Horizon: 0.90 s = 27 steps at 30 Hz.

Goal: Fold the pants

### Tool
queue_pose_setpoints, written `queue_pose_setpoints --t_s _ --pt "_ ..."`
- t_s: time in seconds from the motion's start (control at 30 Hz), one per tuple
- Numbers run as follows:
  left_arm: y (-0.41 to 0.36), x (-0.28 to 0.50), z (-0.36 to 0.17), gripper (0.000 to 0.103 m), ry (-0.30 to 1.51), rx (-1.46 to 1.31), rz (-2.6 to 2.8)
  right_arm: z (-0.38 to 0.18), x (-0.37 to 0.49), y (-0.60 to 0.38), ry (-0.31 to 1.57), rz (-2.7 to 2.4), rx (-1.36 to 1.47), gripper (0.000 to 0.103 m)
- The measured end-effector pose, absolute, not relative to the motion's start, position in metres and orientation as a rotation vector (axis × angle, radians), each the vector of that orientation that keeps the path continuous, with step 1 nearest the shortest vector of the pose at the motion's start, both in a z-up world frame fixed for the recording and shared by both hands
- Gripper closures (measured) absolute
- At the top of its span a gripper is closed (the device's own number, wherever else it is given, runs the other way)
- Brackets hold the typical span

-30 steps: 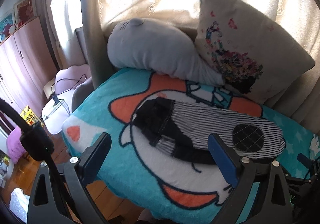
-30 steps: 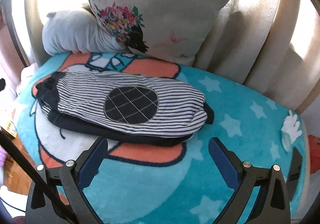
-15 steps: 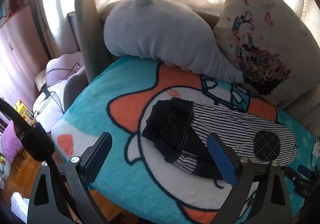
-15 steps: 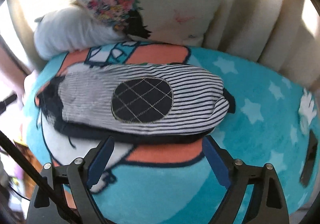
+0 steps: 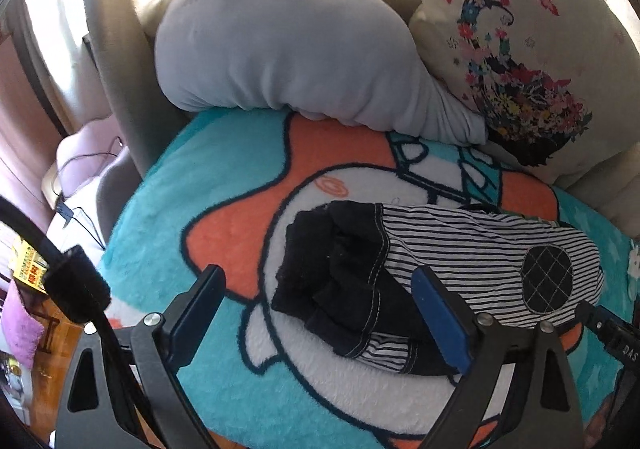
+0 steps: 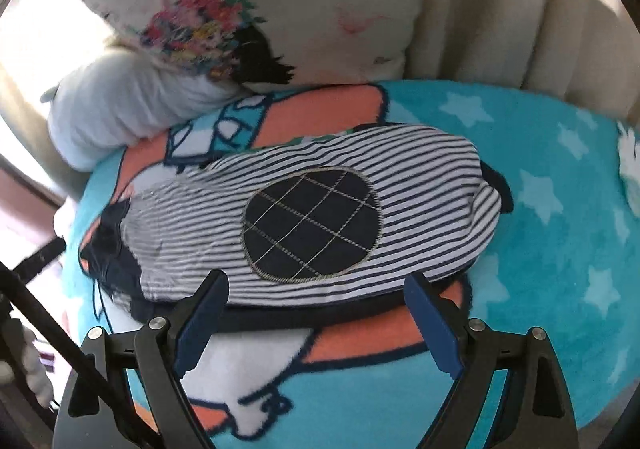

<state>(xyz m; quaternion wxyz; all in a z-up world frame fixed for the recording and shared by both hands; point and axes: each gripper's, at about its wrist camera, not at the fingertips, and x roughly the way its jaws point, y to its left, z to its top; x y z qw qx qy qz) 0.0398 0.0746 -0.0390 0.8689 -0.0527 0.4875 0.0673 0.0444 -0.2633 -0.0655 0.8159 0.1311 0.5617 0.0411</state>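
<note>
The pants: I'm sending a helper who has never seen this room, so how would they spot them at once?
Find the turquoise cartoon blanket on the seat, below the grey plush pillow and the floral cushion. The pants lie folded in the middle of it. They alone are striped navy and white, with a round dark quilted patch.

Blanket (image 6: 540, 249) lies bare right of the pants (image 6: 320, 217), open to approach. Behind them, grey plush cushion (image 5: 288, 53) and floral pillow (image 5: 520, 61) block the back edge.
</note>
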Motion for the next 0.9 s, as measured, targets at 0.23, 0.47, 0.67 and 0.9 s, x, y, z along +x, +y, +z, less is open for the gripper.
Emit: queue_pose_setpoints --t_s 0.23,0.47,0.67,0.9 --pt "0.106 0.052 -0.064 0.027 1.126 -0.372 0.034 -0.080 0.044 -0.288 1.212 0.102 0.446 0.012" --pt "0.106 0.052 -0.083 0.046 1.210 -0.543 -0.068 -0.079 0.043 -0.289 1.184 0.211 0.541 0.013" --pt "0.093 0.055 -0.098 0.046 1.272 -0.682 -0.154 -0.095 0.047 -0.292 1.207 0.341 0.745 0.018" --pt "0.079 0.054 -0.106 0.046 1.309 -0.681 -0.150 -0.111 0.047 -0.281 1.259 0.456 0.873 0.018"
